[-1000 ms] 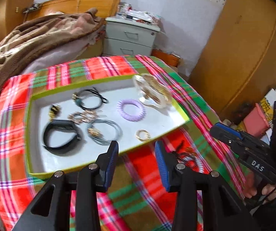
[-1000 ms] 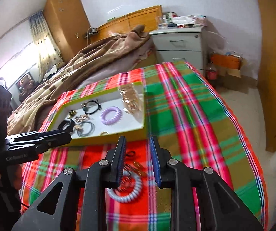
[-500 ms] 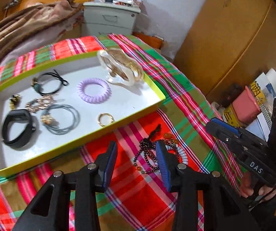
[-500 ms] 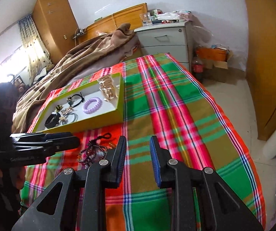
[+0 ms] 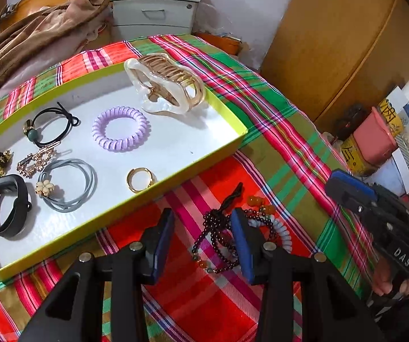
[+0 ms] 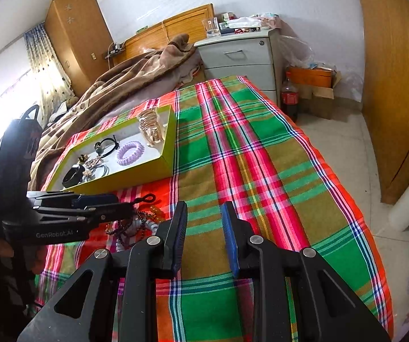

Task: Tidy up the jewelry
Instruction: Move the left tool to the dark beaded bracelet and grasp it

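A tangle of bead bracelets (image 5: 227, 236) is seen lying on the checked cloth (image 5: 275, 131), just beside the green box (image 5: 175, 176). The left gripper (image 5: 203, 240) is held above the tangle with its jaws spread wide and nothing pinched. The right gripper (image 6: 203, 233) is held over bare cloth, its jaws partly apart and empty. Rings and hair ties are kept in the box.

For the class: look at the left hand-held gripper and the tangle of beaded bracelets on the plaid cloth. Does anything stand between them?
Nothing visible does. The left hand-held gripper stands open above the beaded bracelets, which lie on the plaid cloth just outside the tray; only the tray's low green wall separates them from its white floor.
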The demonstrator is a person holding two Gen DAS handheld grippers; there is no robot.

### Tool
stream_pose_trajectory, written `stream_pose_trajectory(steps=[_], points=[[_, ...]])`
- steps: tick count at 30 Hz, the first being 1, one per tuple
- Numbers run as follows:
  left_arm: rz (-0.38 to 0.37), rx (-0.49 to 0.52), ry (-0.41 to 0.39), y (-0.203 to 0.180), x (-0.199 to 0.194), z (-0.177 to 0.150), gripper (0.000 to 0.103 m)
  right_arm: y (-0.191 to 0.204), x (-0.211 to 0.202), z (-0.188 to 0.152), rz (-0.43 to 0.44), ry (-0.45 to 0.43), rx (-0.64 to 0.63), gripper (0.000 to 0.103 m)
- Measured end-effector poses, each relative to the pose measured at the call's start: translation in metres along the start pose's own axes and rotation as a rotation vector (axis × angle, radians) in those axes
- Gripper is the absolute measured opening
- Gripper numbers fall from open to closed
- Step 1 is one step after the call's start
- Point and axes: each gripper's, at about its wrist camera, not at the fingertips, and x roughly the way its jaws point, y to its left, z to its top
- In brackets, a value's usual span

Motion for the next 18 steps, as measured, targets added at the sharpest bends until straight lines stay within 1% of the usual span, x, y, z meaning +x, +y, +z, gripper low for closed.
stream_pose_trajectory(steps=[2, 6, 7, 10, 13, 14, 15, 16, 18], points=[[0.014, 0.028, 0.004, -0.002, 0.000, -0.001, 0.043, -0.002, 0.000, 0.001, 0.001, -0.002, 0.005, 0.026], [0.099, 0.138, 0.006, -0.015, 0.002, -0.002, 0.044, -0.004, 0.000, 0.000, 0.002, -0.003, 0.010, 0.026], [0.110, 0.151, 0.004, -0.018, 0.003, -0.001, 0.044, -0.004, 0.001, 0.000, 0.002, -0.002, 0.011, 0.026], [0.111, 0.157, 0.008, -0.020, 0.005, 0.002, 0.044, -0.005, 0.002, 0.000, 0.003, 0.001, 0.014, 0.026], [0.116, 0.186, -0.007, -0.023, 0.006, 0.004, 0.044, -0.005, 0.002, 0.000, 0.005, 0.000, 0.015, 0.026], [0.108, 0.184, -0.009, -0.022, 0.008, 0.006, 0.042, -0.005, 0.002, -0.001, 0.004, 0.000, 0.017, 0.026], [0.115, 0.186, -0.003, -0.022, 0.009, 0.006, 0.039, -0.005, 0.002, -0.001, 0.004, 0.000, 0.019, 0.026], [0.137, 0.199, -0.005, -0.024, 0.010, 0.007, 0.033, -0.005, 0.001, -0.001, 0.004, 0.000, 0.018, 0.026], [0.134, 0.210, -0.008, -0.026, 0.009, 0.005, 0.025, -0.004, 0.002, -0.002, 0.006, 0.003, 0.017, 0.026]])
